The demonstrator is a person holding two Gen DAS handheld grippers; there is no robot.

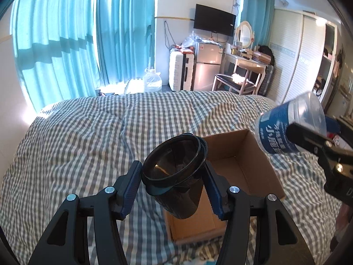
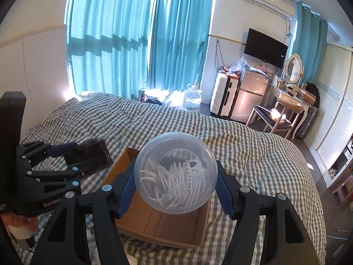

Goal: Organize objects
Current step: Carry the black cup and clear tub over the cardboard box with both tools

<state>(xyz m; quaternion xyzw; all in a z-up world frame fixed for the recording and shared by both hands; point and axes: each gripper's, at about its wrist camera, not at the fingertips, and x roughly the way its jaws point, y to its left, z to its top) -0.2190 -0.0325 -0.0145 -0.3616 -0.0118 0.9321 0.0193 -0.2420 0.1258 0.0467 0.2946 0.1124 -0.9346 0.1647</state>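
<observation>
The left gripper (image 1: 174, 185) clamps a glossy black cylindrical cup (image 1: 176, 176) above the open brown cardboard box (image 1: 247, 165) on the gingham-checked bed (image 1: 88, 137). The right gripper (image 2: 176, 190) grips a translucent round plastic jar (image 2: 176, 172) of white floss picks over the same box.

Left gripper (image 1: 174, 184): black linkage arms, silver round pivot screws, blue ribbed finger pads (image 1: 130, 187). Right gripper (image 2: 176, 187): identical black arms, silver screws, blue pads (image 2: 125, 193). White "GenRob" lettering marks the left gripper body.
</observation>
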